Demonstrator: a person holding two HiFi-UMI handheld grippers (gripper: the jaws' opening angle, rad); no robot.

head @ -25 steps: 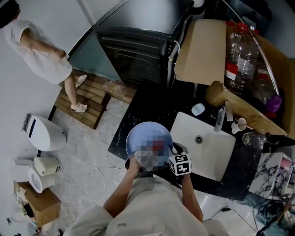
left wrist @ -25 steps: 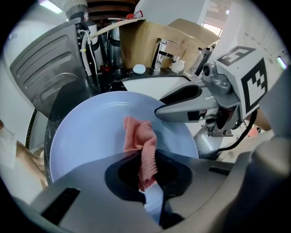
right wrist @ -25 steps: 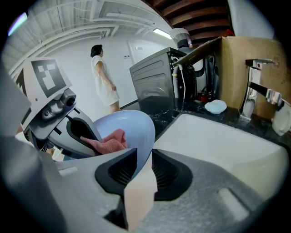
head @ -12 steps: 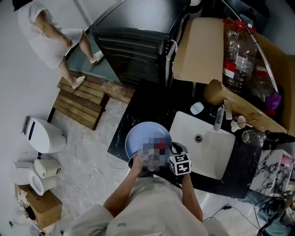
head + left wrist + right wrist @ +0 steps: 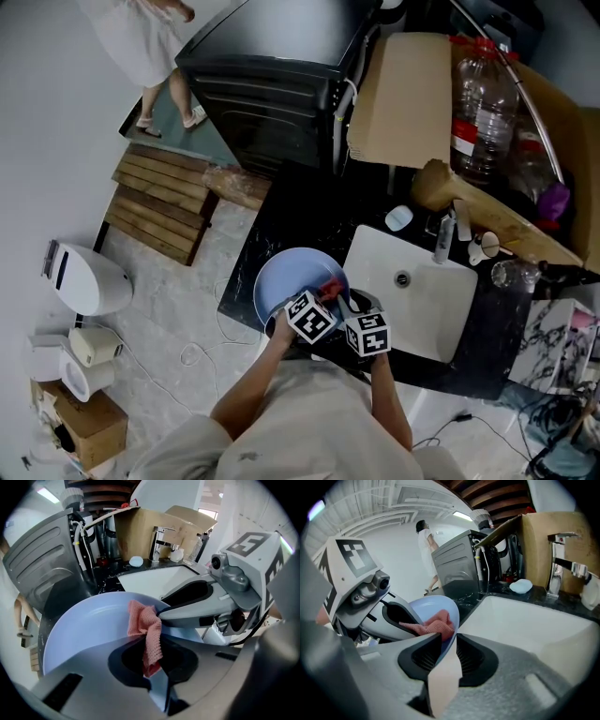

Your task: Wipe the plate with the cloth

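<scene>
A light-blue plate is held tilted over the black counter's near edge, left of the sink. My right gripper is shut on the plate's near rim, the rim wedged between both jaws. My left gripper is shut on a pink knitted cloth, whose upper end is pressed against the plate's inner face. The head view shows both marker cubes side by side at the plate's near edge, with the cloth just beyond them. The right gripper view has the cloth bunched inside the plate.
A white sink with a tap lies right of the plate in the black counter. Behind it are a blue soap, a cardboard box and a big water bottle. A dark appliance stands behind; a person walks far left.
The left gripper has slid the cloth a little farther across the plate, away from me. The right gripper and plate have held still. The person in the background has walked farther off.
</scene>
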